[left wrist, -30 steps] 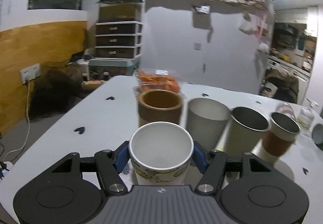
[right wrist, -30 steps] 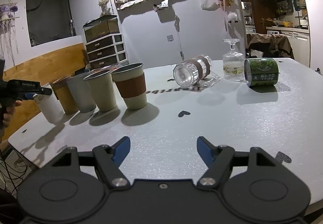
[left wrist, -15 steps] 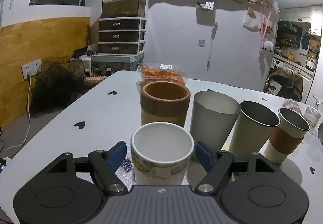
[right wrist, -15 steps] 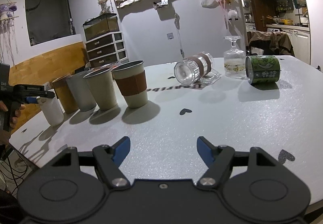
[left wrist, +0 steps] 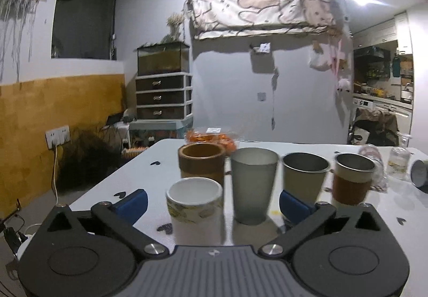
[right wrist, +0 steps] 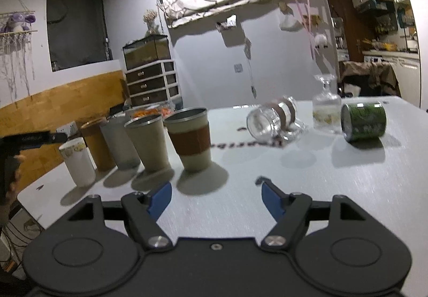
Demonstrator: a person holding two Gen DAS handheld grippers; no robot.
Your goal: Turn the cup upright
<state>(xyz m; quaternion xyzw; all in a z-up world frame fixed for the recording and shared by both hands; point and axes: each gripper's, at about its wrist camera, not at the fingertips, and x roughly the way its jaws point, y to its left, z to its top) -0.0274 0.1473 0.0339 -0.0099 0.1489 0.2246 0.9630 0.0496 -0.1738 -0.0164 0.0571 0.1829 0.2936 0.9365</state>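
A white paper cup (left wrist: 194,206) with a patterned band stands upright on the white table (left wrist: 149,179), at the near end of a row of upright cups; it also shows in the right wrist view (right wrist: 77,160). My left gripper (left wrist: 212,203) is open wide, its blue pads apart from the cup on both sides. My right gripper (right wrist: 216,196) is open and empty above the table. A clear glass mug (right wrist: 272,120) and a green cup (right wrist: 363,121) lie on their sides at the far right.
The row holds a brown cup (left wrist: 201,163), a grey tumbler (left wrist: 252,184), a metal cup (left wrist: 305,179) and a brown-sleeved cup (left wrist: 351,182). A small stemmed glass (right wrist: 326,107) stands by the green cup. A pack of orange food (left wrist: 211,136) sits at the far edge.
My left gripper has opened off the white cup, left it standing on the table and drawn back. My right gripper has moved closer to the row of cups.
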